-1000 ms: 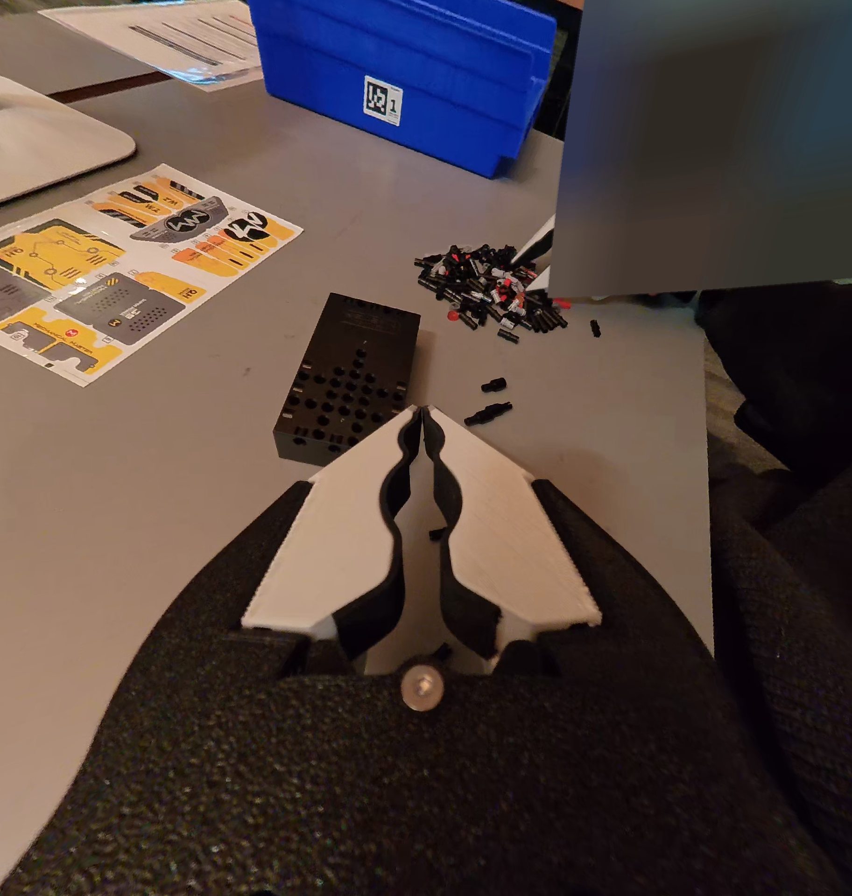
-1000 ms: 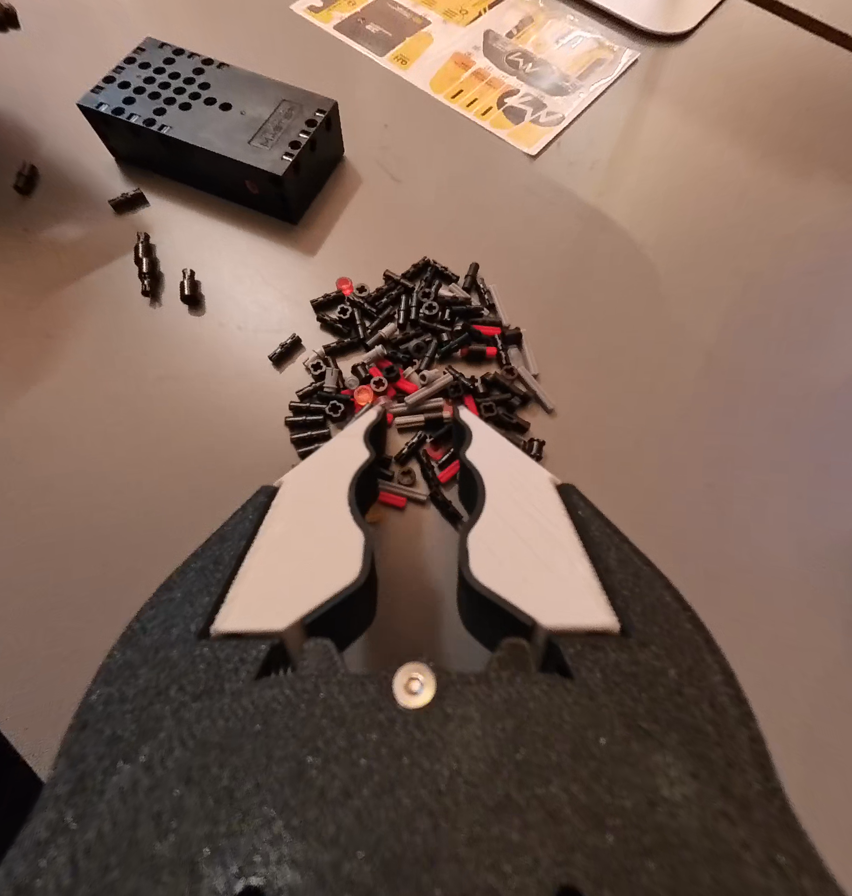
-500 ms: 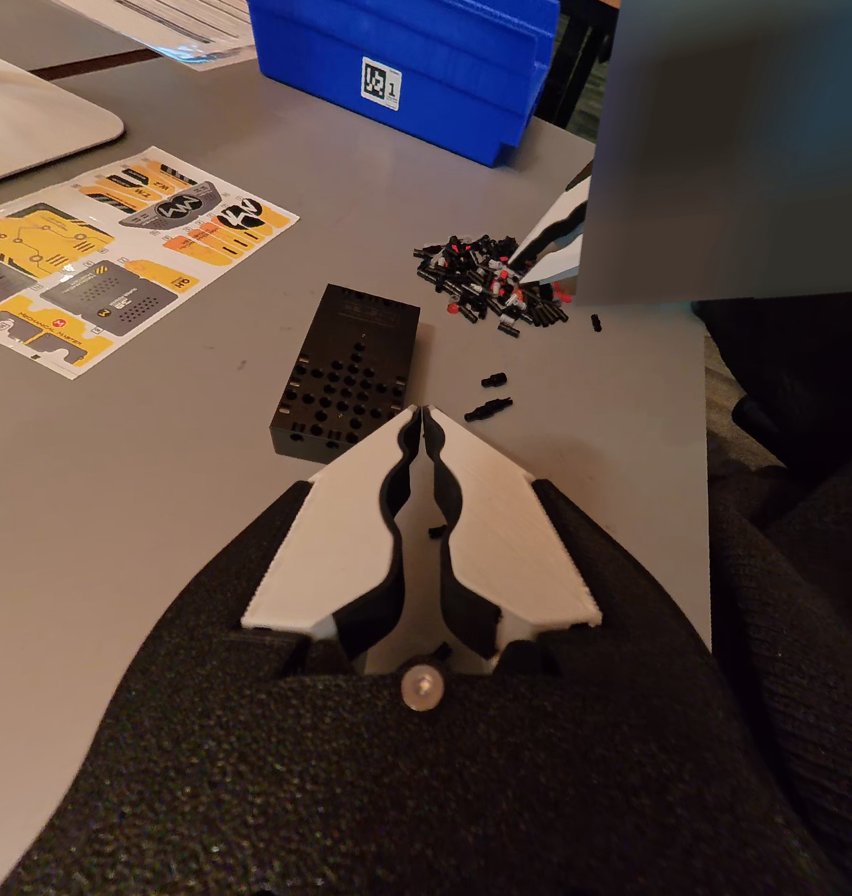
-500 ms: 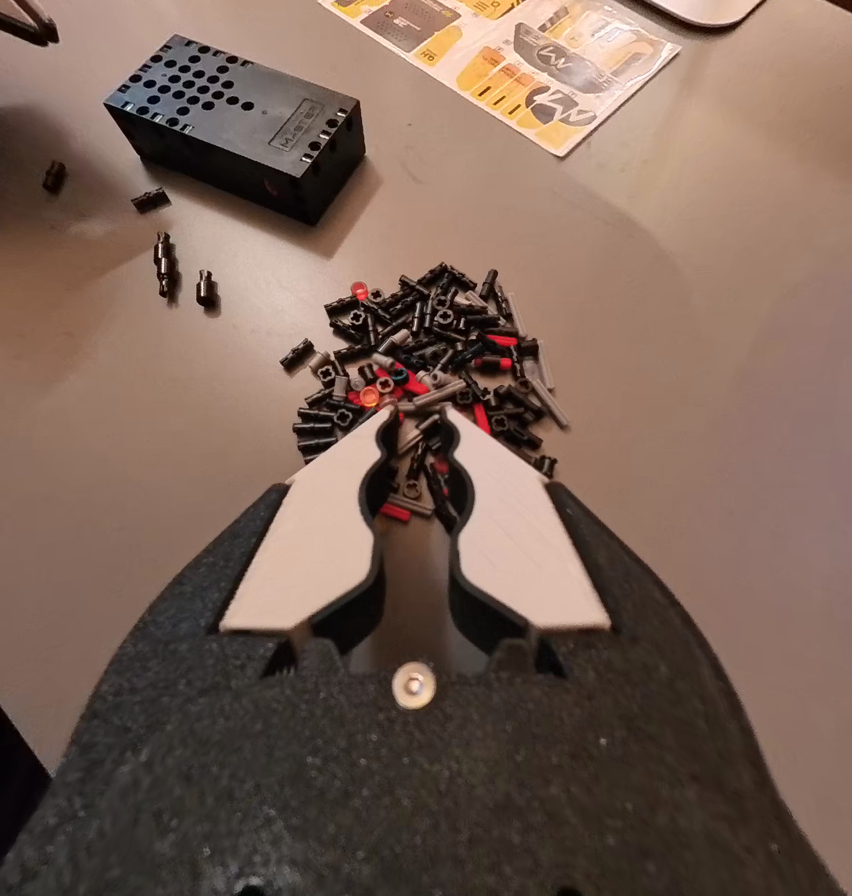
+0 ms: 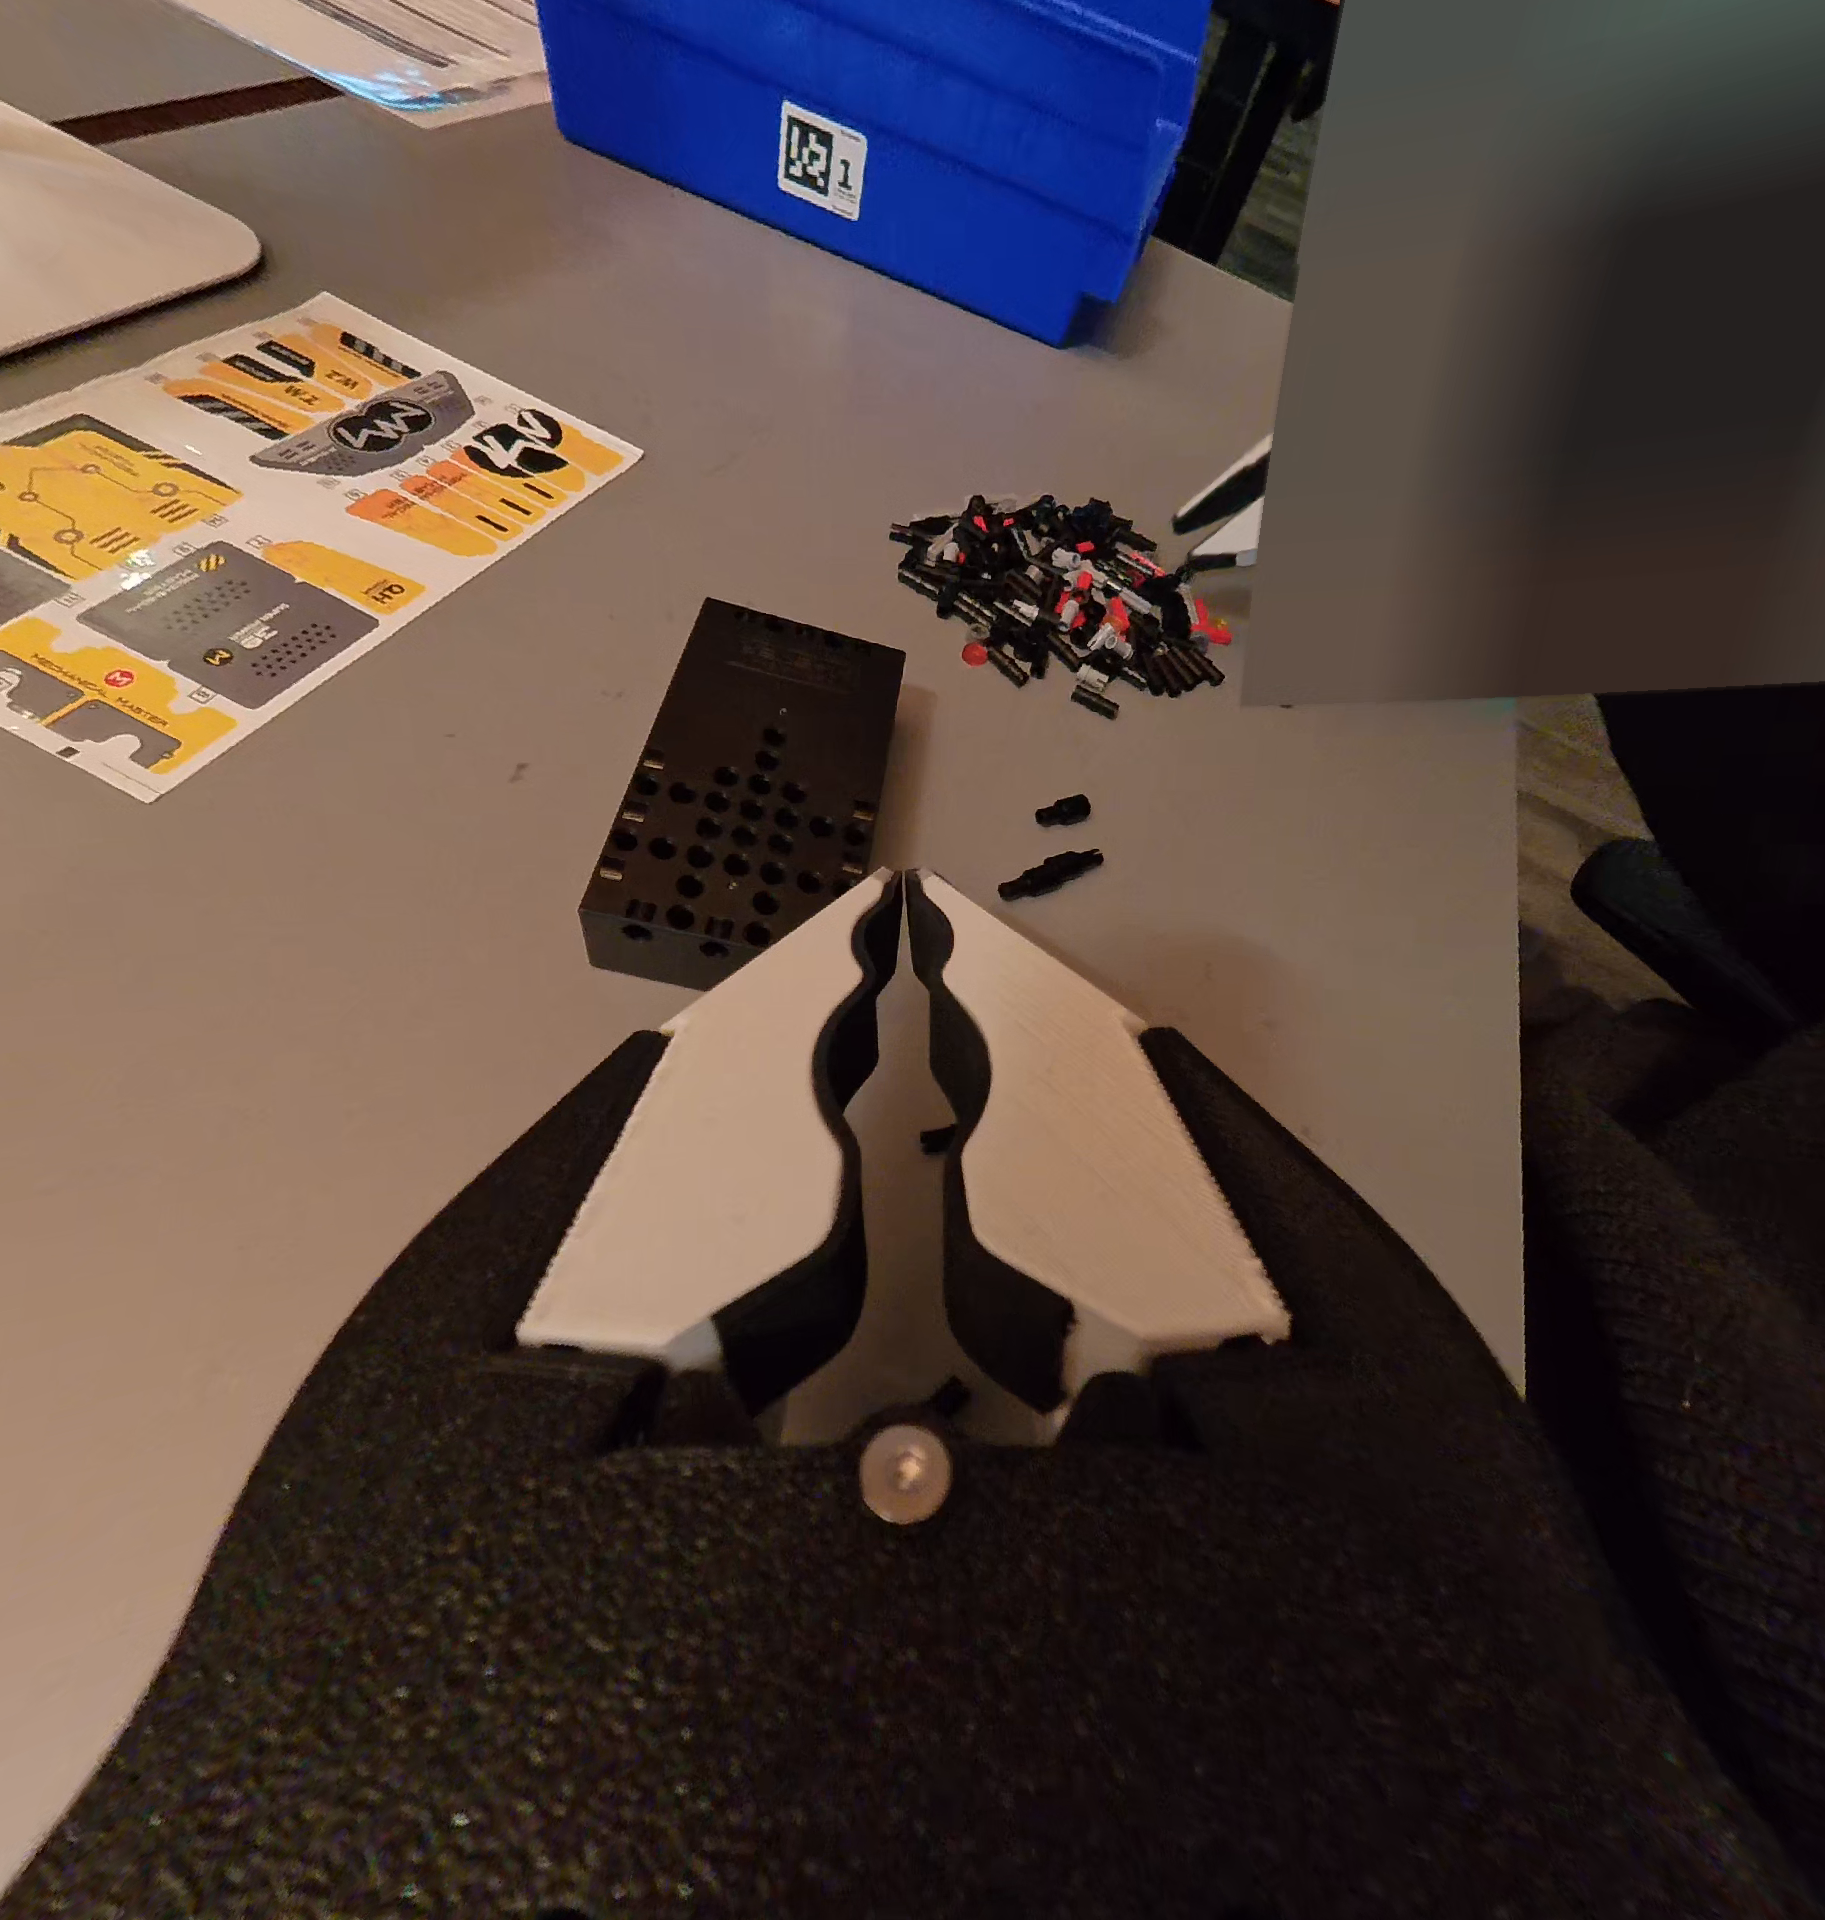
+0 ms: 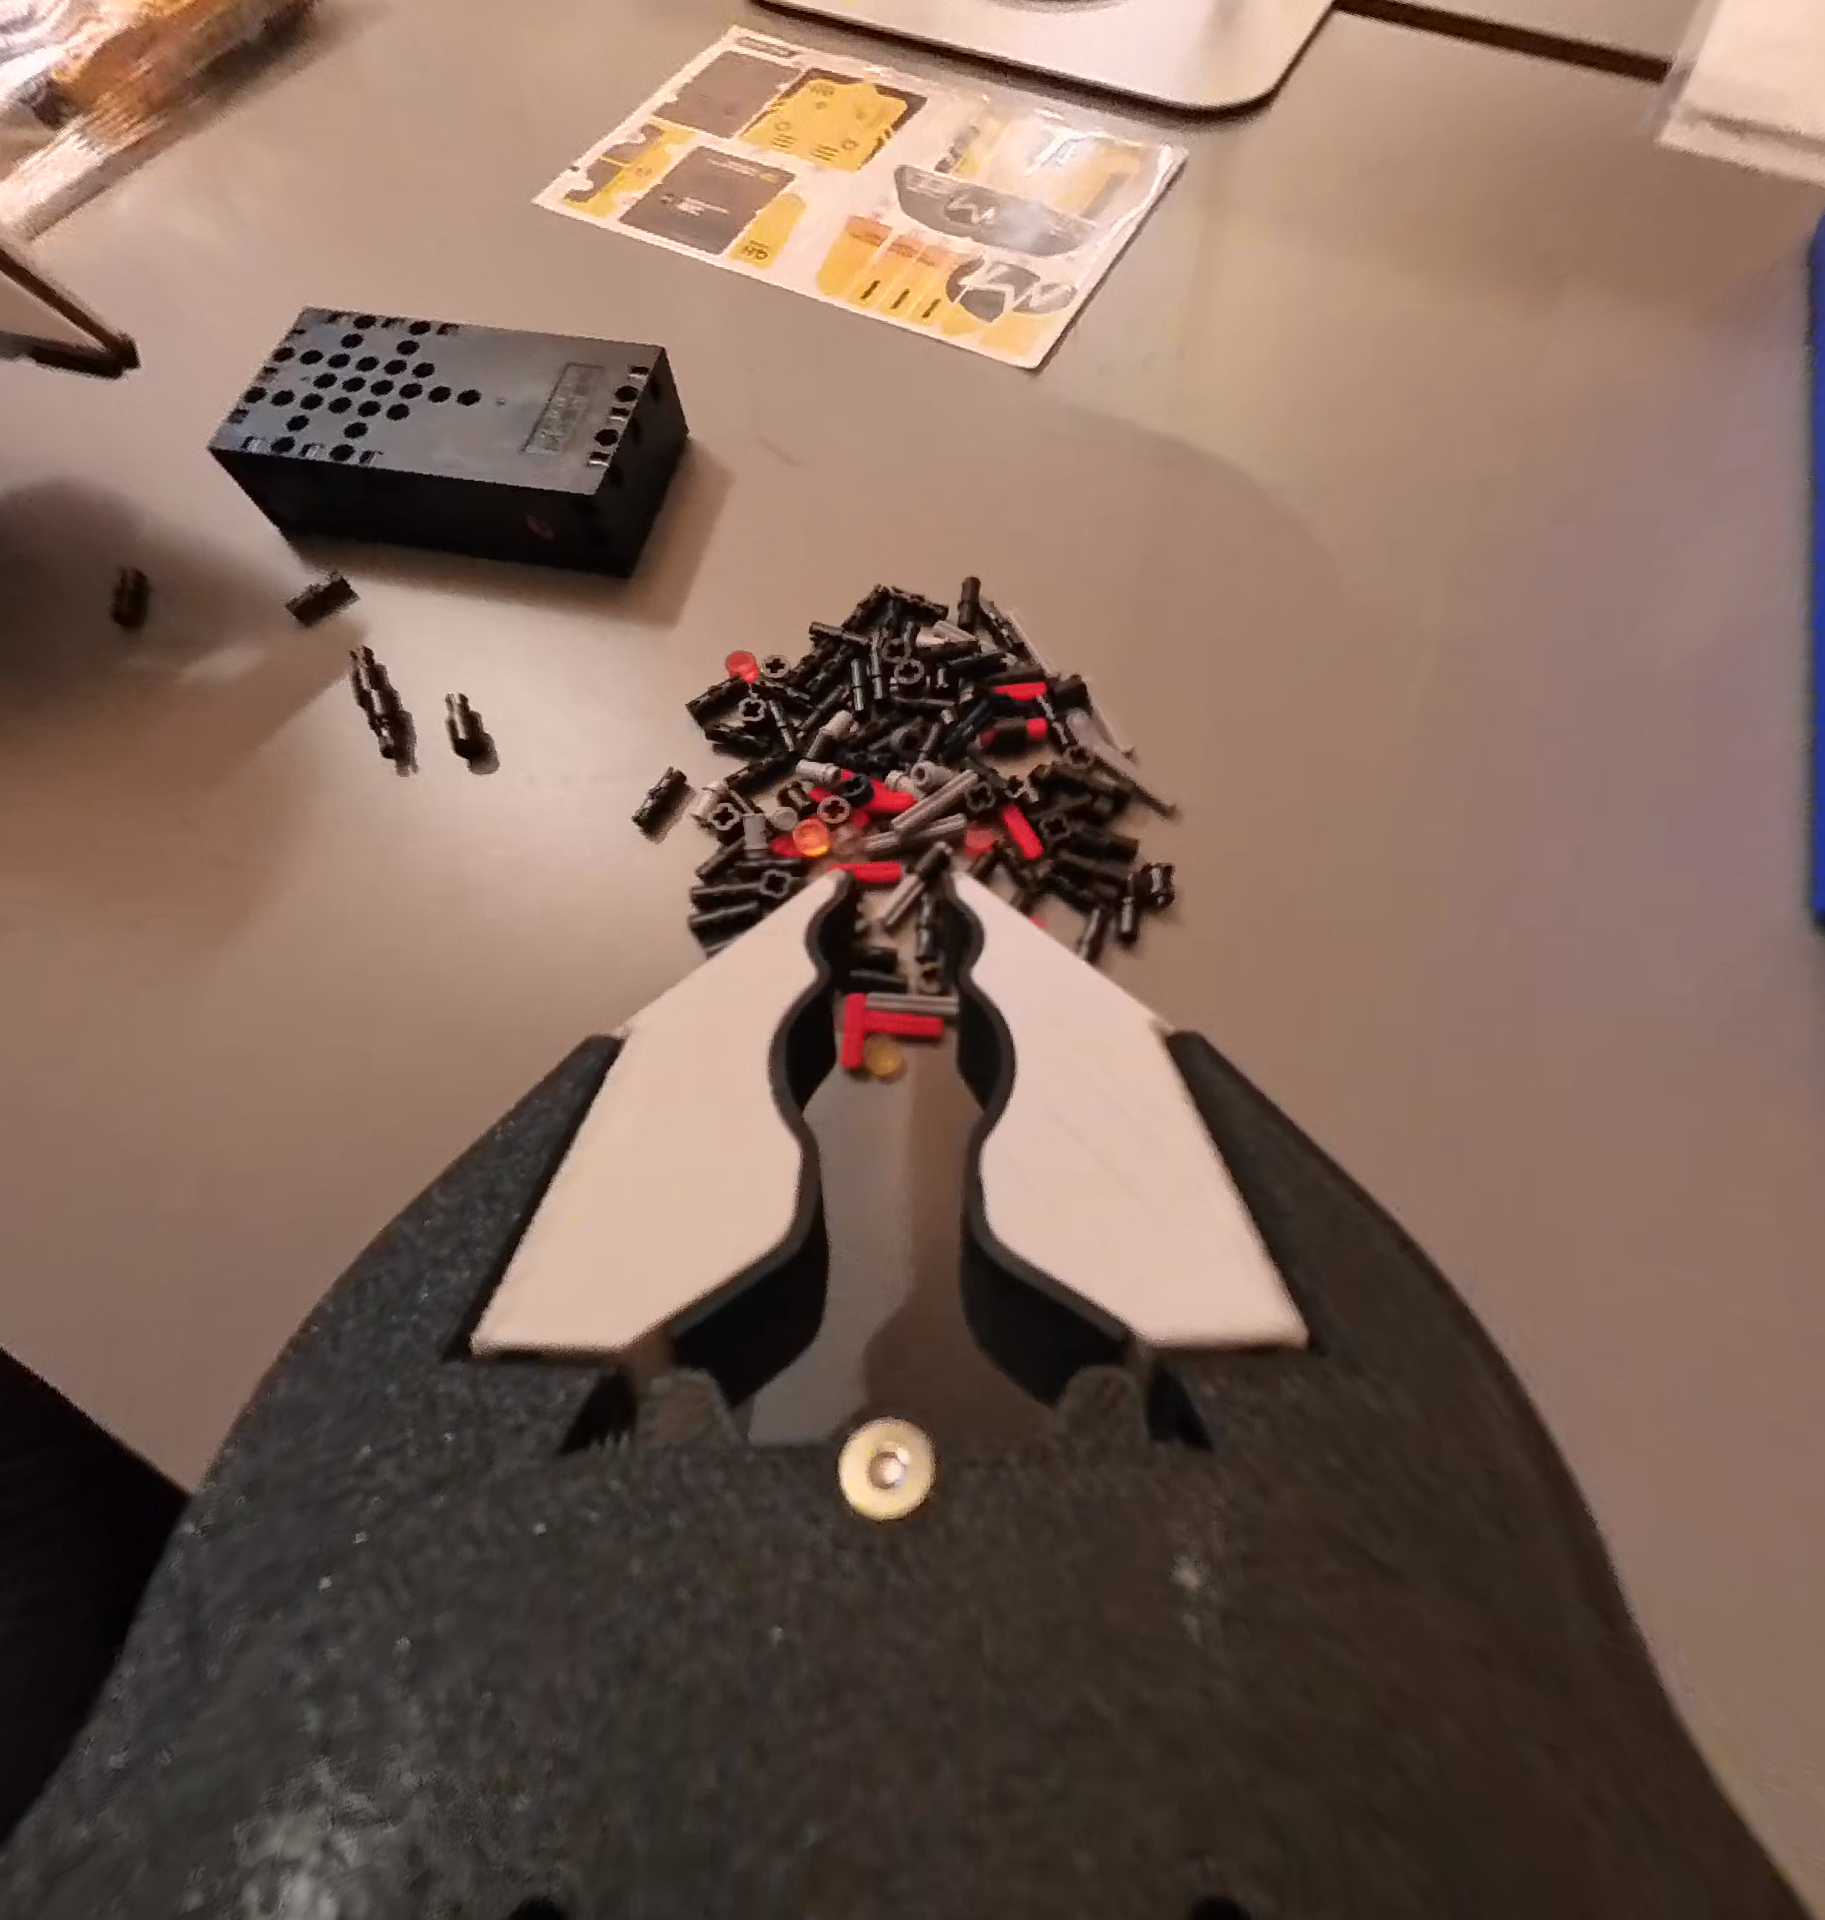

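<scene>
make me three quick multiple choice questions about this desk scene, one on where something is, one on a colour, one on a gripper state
1. Where does the black block with holes lie?
A. Inside the bin
B. On the grey table, just past the left gripper
C. On the sticker sheet

2. What colour is the bin at the far edge of the table?
A. Blue
B. Green
C. White

3. How do the right gripper fingers stand?
A. Pressed together
B. Clamped on the block
C. Apart, over the near edge of the pile of small pins

Answers: 1 B, the block sits flat on the table ahead of the shut fingertips. 2 A, its walls are plainly blue. 3 C, pile pieces show through the gap between the tips.
</scene>
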A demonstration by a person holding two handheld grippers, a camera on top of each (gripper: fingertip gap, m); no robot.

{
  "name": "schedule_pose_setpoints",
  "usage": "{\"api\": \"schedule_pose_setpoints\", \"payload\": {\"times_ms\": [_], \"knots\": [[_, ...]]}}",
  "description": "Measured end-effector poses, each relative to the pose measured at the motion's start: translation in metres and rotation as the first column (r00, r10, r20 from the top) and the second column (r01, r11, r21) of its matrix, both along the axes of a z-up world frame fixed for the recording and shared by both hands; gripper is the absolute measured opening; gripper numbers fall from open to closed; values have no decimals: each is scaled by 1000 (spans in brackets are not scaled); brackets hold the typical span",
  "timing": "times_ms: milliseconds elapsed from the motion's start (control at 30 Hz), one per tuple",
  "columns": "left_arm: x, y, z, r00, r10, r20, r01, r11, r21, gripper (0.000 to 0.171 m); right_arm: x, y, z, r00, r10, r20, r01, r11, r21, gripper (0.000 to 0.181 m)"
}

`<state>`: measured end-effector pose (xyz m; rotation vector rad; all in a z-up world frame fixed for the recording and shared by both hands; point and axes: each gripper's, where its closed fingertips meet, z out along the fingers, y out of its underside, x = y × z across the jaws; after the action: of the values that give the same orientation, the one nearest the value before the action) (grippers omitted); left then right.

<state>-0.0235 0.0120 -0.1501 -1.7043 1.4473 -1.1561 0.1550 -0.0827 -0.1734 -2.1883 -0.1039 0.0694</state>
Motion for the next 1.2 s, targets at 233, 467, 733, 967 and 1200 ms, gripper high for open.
{"api": "schedule_pose_setpoints", "payload": {"times_ms": [233, 467, 733, 967, 1200], "knots": [[1, -4, -2, 1000, -15, -17, 16, 999, 42, 0, -5, 6, -6, 993, -114, -42, 113, 993, -18, 10], [1, -6, -1, 1000, -18, -15, 19, 998, 66, 0, 2, 8, -21, 987, -163, -16, 160, 981, -110, 10], [1, -6, -2, 1000, -18, -21, 19, 998, 59, 0, 6, 7, -23, 986, -131, 105, 146, 977, -156, 9], [1, -5, -3, 1000, -15, -22, 16, 999, 45, 0, 0, 9, -9, 982, -96, 164, 116, 986, -122, 9], [1, -5, -3, 1000, -17, -25, 18, 999, 51, 0, -1, 3, -20, 987, -120, 106, 136, 976, -167, 10]]}}
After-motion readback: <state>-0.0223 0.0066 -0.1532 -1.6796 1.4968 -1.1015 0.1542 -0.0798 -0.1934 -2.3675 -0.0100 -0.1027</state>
